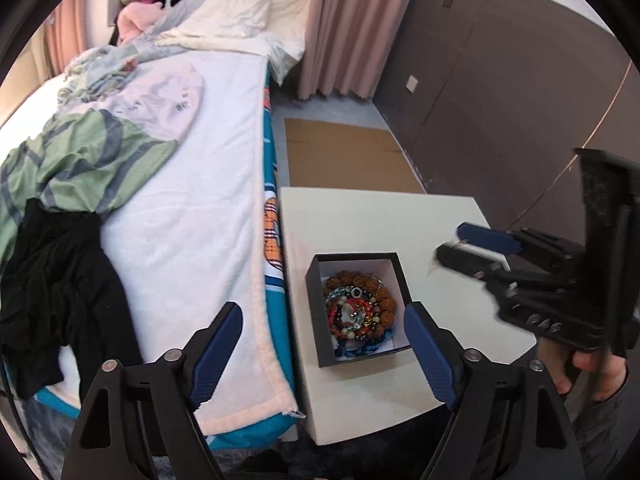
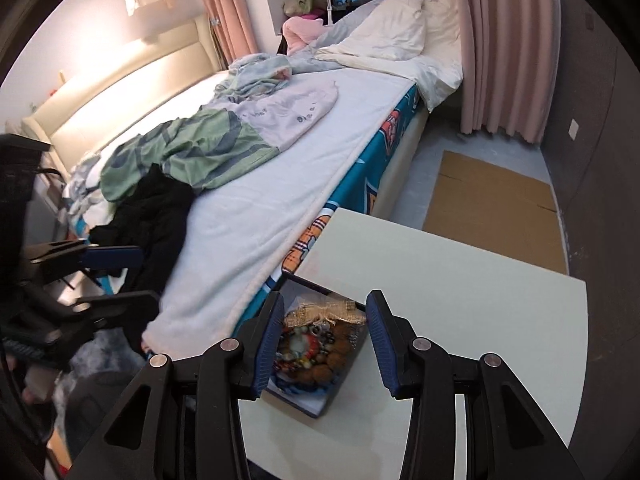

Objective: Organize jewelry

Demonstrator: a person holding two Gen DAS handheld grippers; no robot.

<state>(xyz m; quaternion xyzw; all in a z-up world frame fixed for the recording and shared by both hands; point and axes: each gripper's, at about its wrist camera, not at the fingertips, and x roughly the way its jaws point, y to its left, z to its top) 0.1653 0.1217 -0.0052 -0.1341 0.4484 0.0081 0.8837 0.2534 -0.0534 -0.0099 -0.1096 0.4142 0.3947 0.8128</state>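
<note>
Beads point(image 1: 360, 312) are heaped in the black box point(image 1: 314, 308) on the white table point(image 1: 360, 216), beside the bed point(image 1: 208, 200). Nothing is held: the left gripper point(image 1: 324, 344) is spread wide, the right gripper point(image 2: 322, 344) half apart. Tangled strands could be dragged out together, or the light box tipped, if a finger were caught on its wall.

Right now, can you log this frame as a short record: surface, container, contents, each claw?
surface: white table beside the bed
container: black box, open, no lid on it
contents: beaded bracelets piled inside, brown beads outermost
left claw: open, empty, above the box
right claw: open, nothing gripped, box seen between its fingers
floor: flat cardboard beyond the table
</note>
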